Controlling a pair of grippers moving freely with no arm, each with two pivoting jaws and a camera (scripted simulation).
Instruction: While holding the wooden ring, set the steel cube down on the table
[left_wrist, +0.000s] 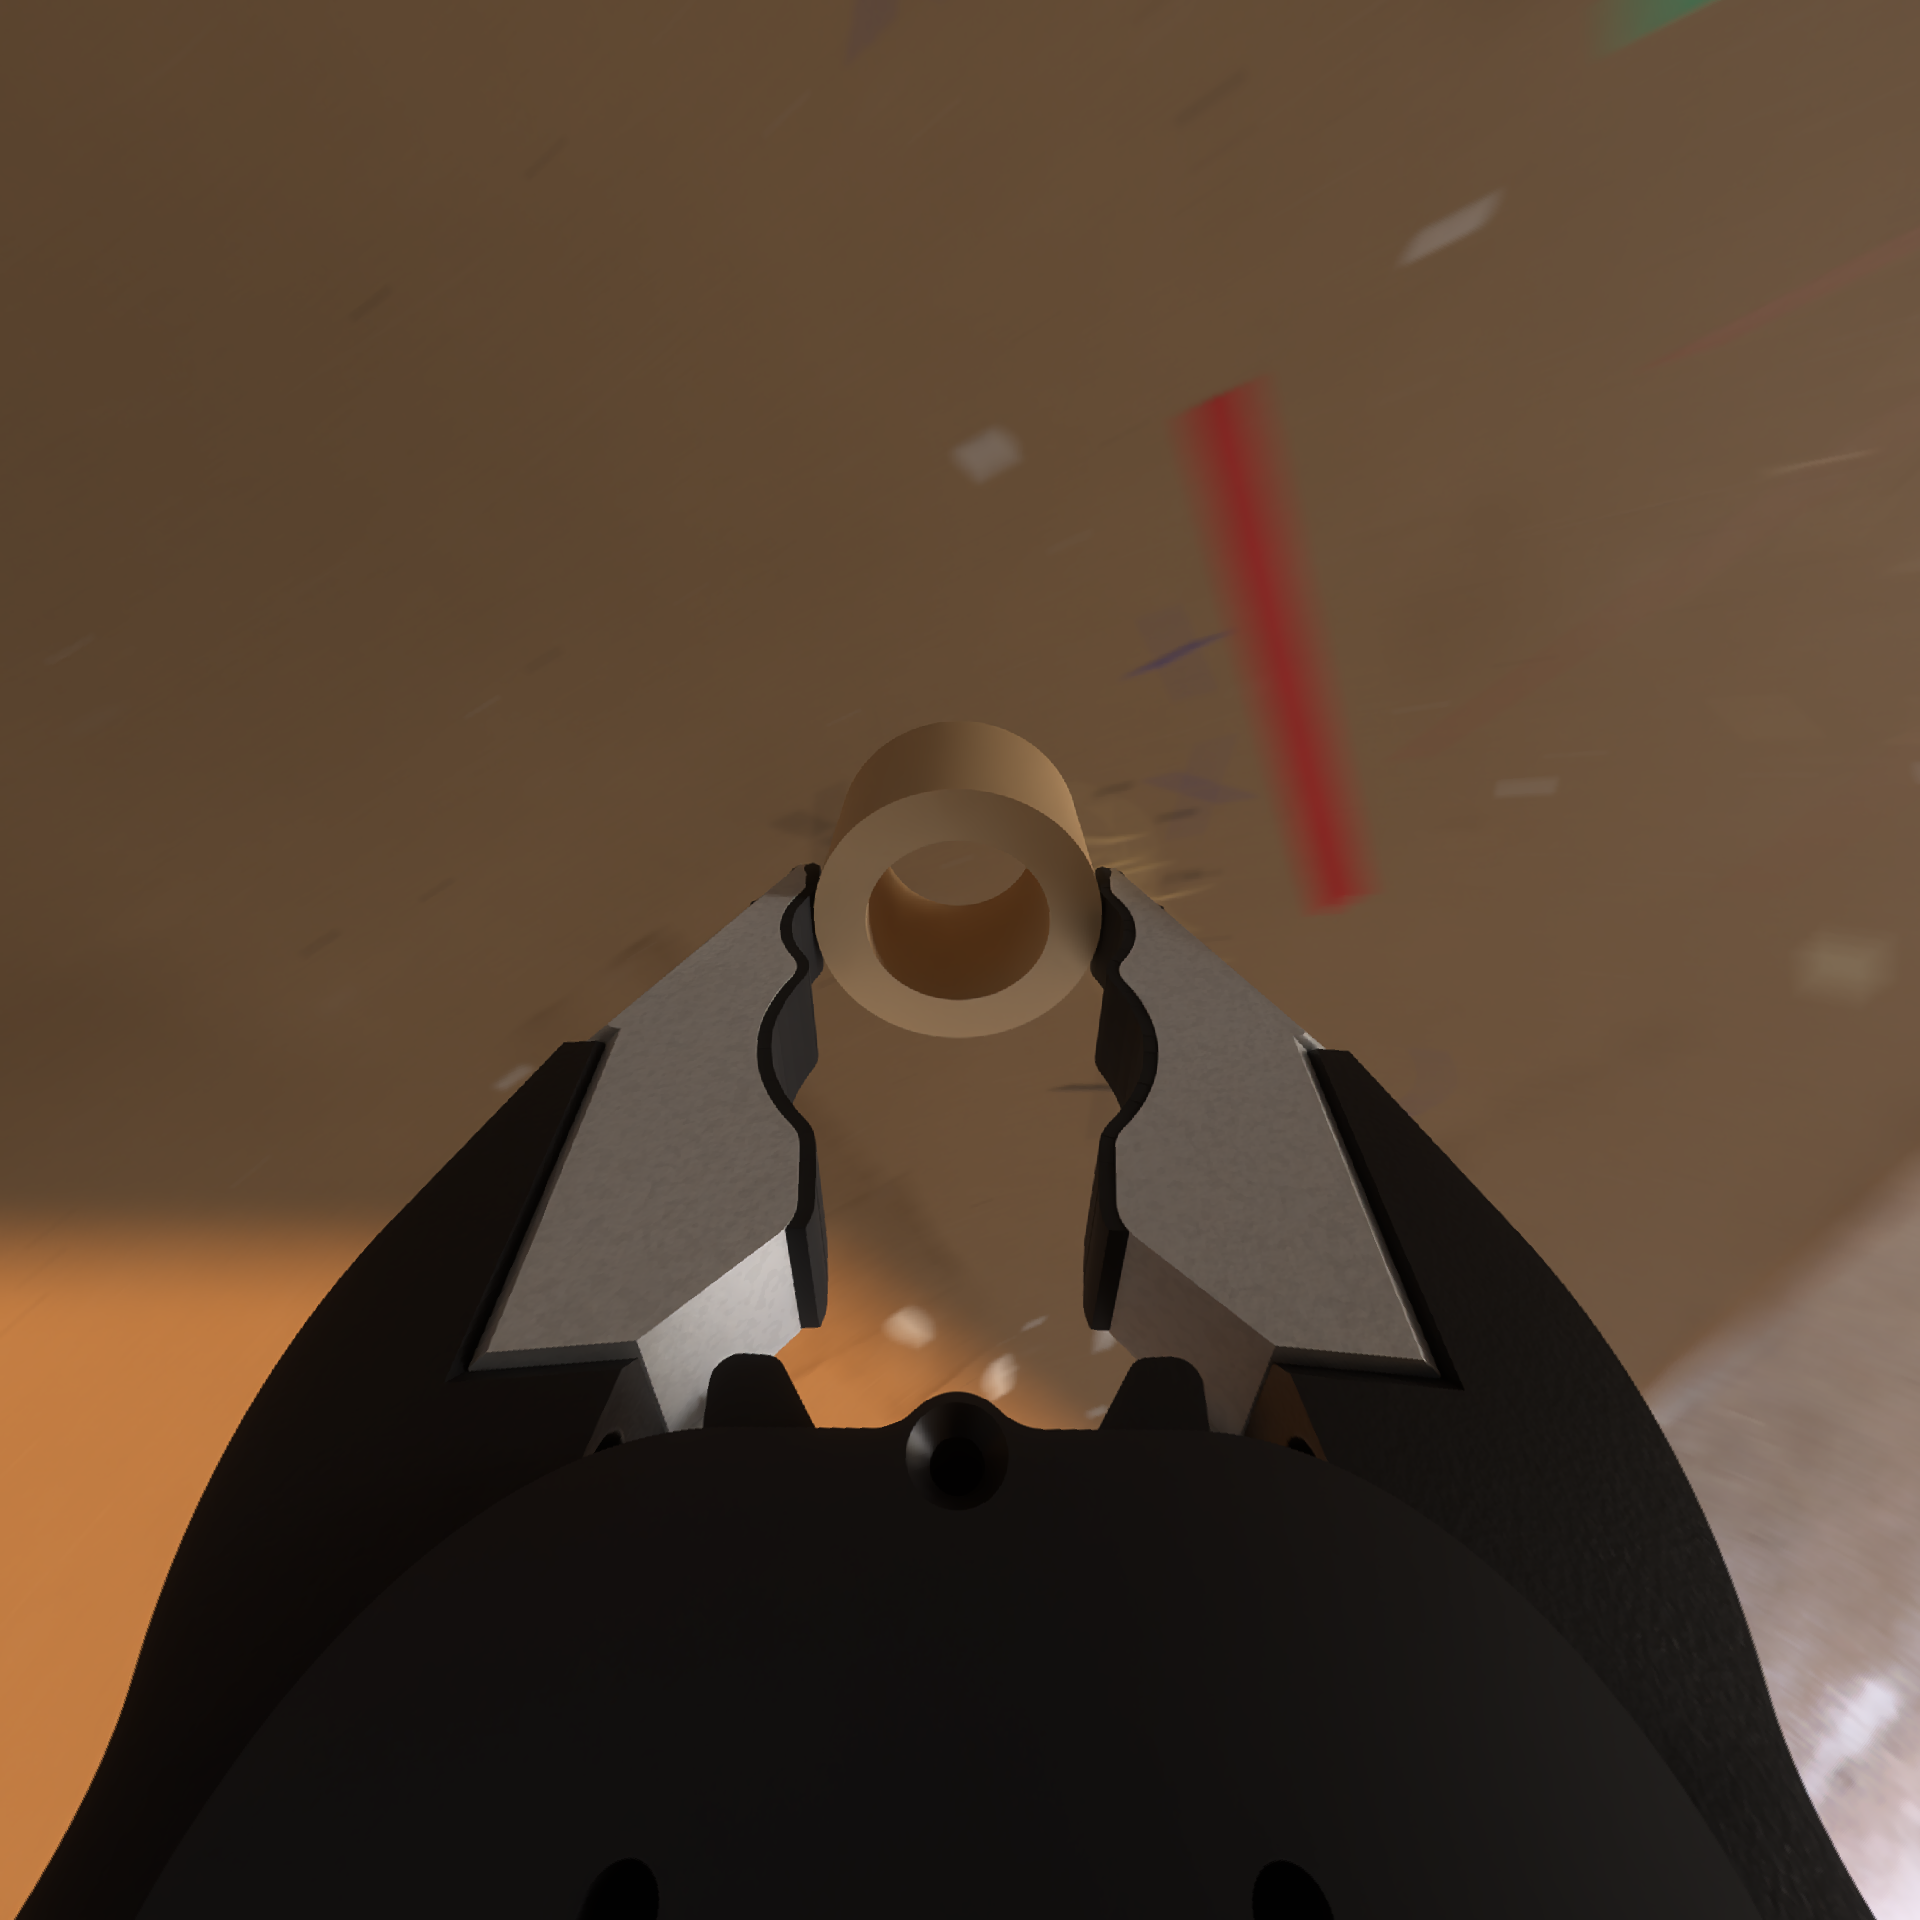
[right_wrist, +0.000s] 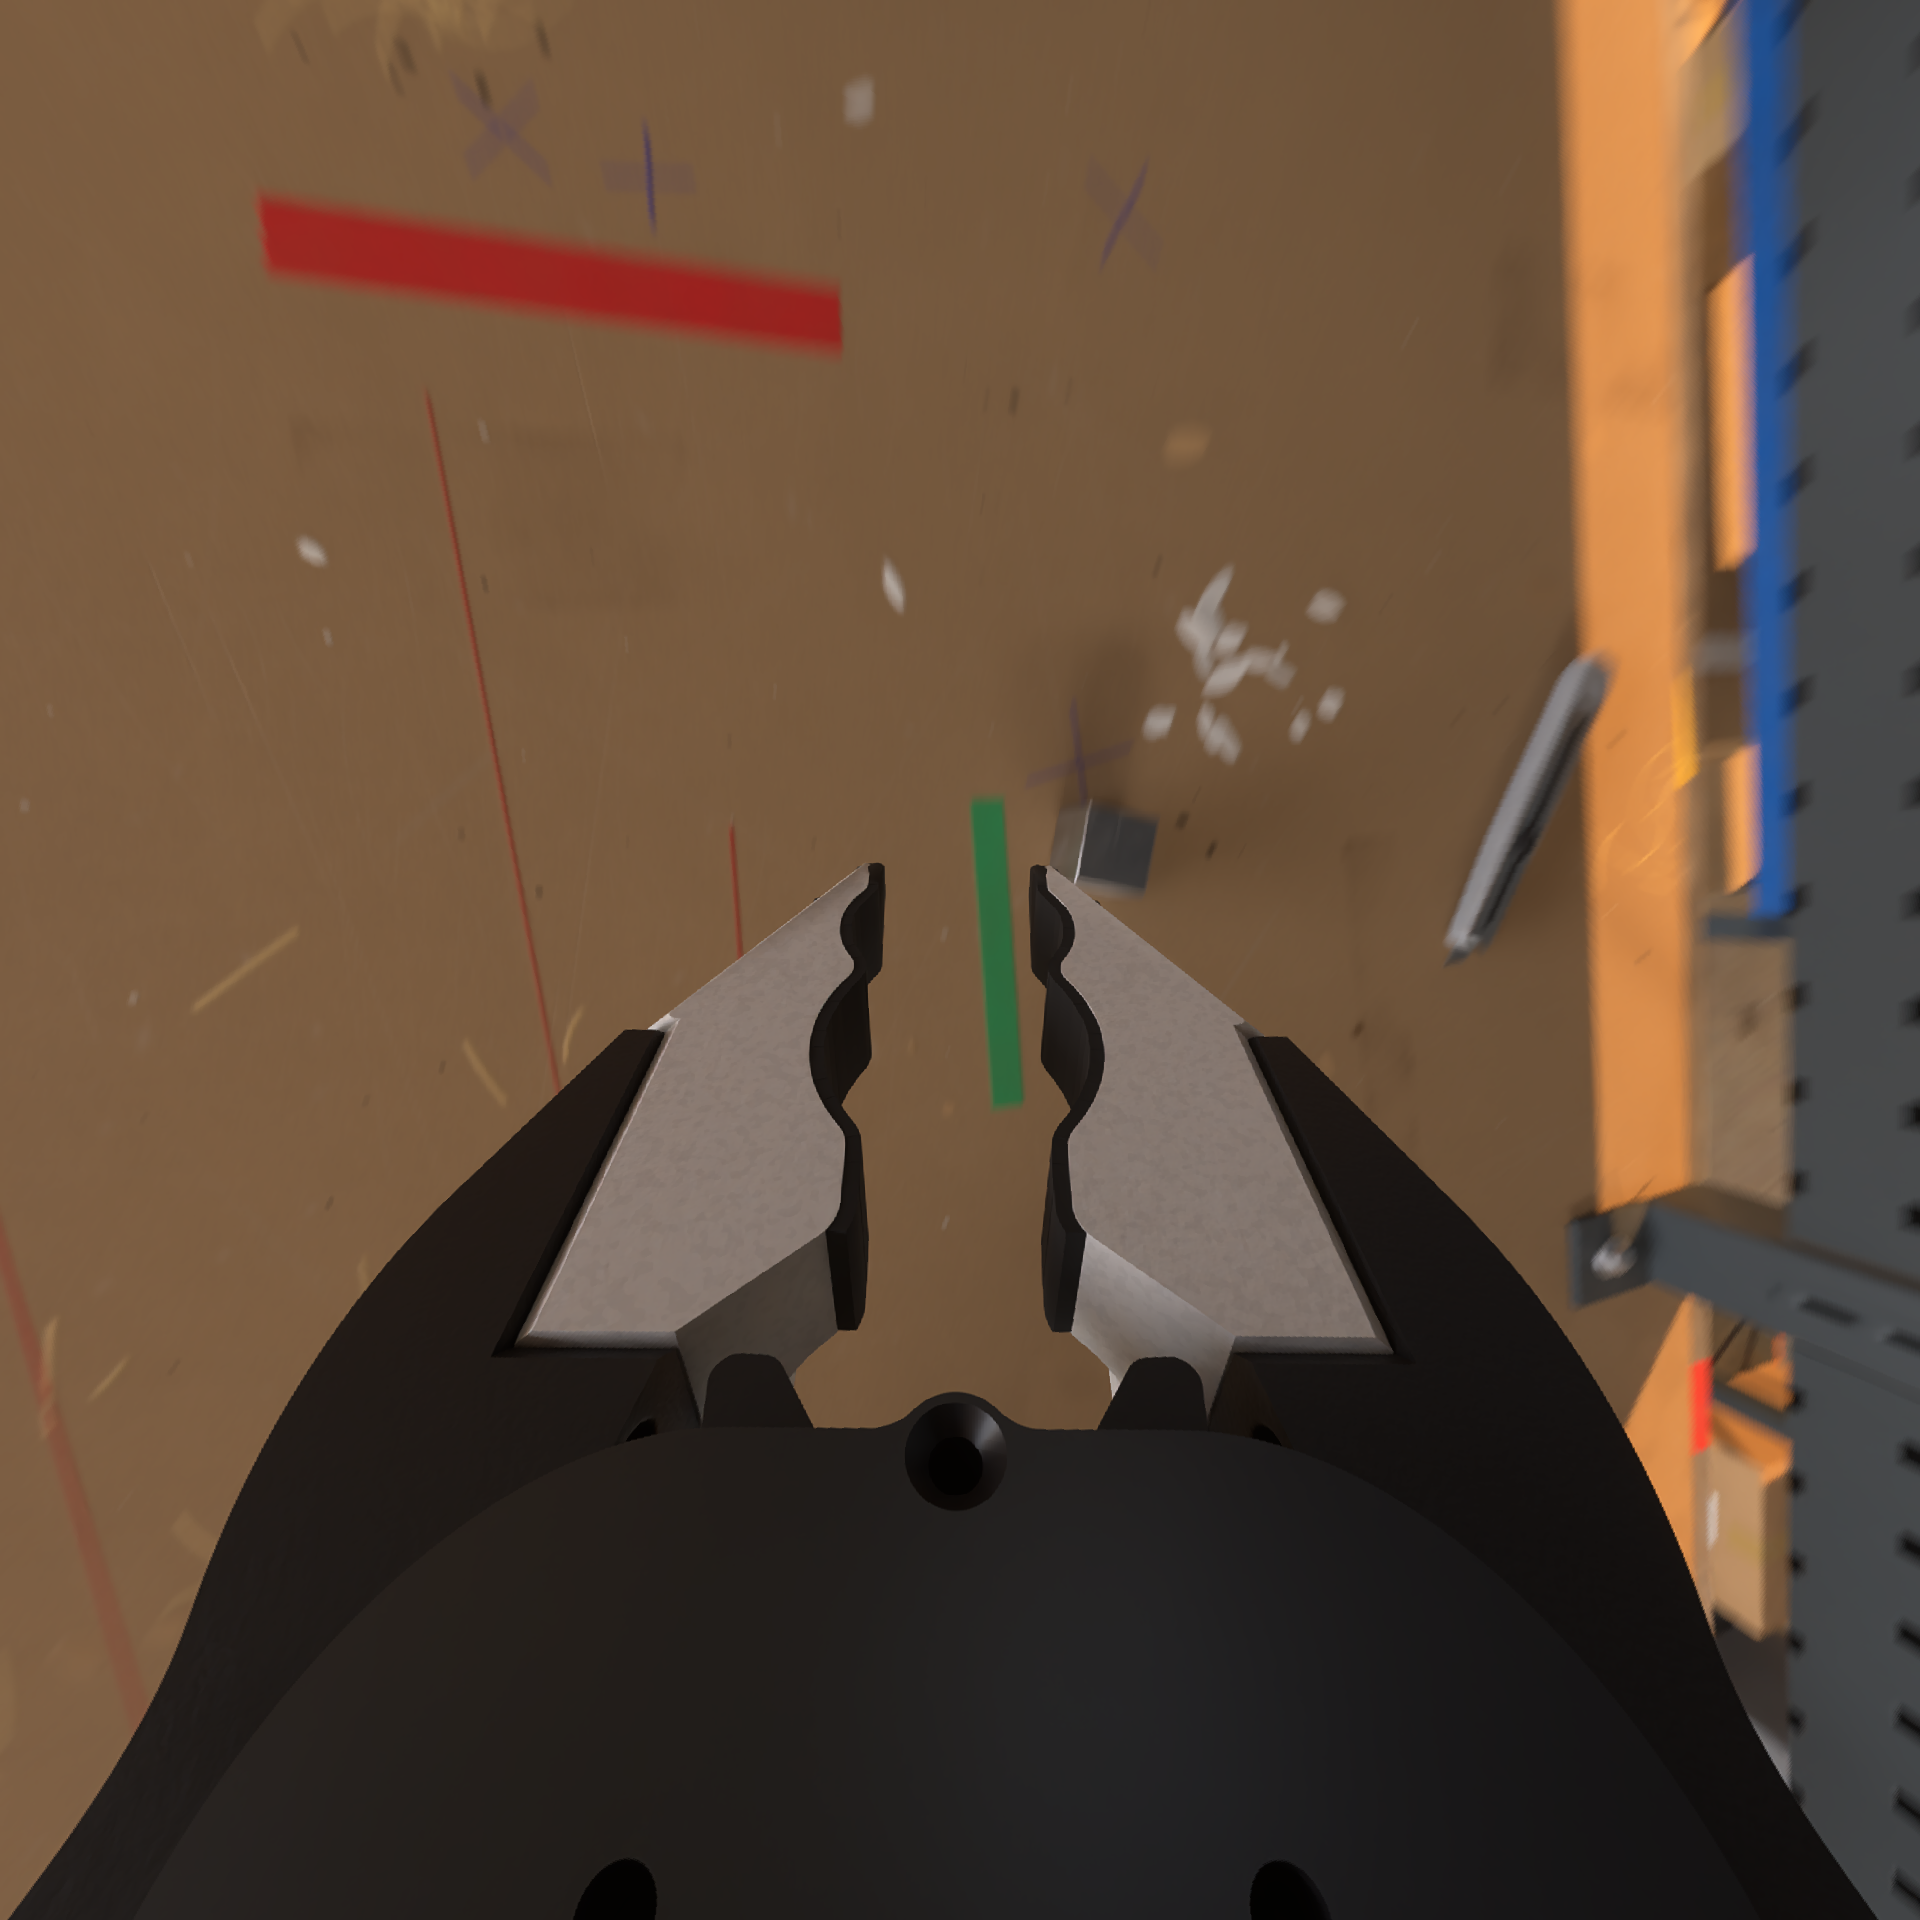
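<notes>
In the left wrist view my left gripper (left_wrist: 956, 883) is shut on the wooden ring (left_wrist: 956, 883), a short pale tube held by its sides between the fingertips, its hole facing the camera, above the brown table (left_wrist: 520, 520). In the right wrist view my right gripper (right_wrist: 956, 883) is open and empty above the table (right_wrist: 312, 727). The steel cube (right_wrist: 1110, 847), small and grey, rests on the table just beyond and to the right of the right fingertip, apart from it.
A red tape strip (right_wrist: 551, 275) and a green tape strip (right_wrist: 995, 951) lie flat on the table. The red strip also shows in the left wrist view (left_wrist: 1273, 644). A grey utility knife (right_wrist: 1527, 805) lies near the right edge. White shavings (right_wrist: 1236, 665) are scattered nearby. A dark metal rack (right_wrist: 1849, 935) stands at right.
</notes>
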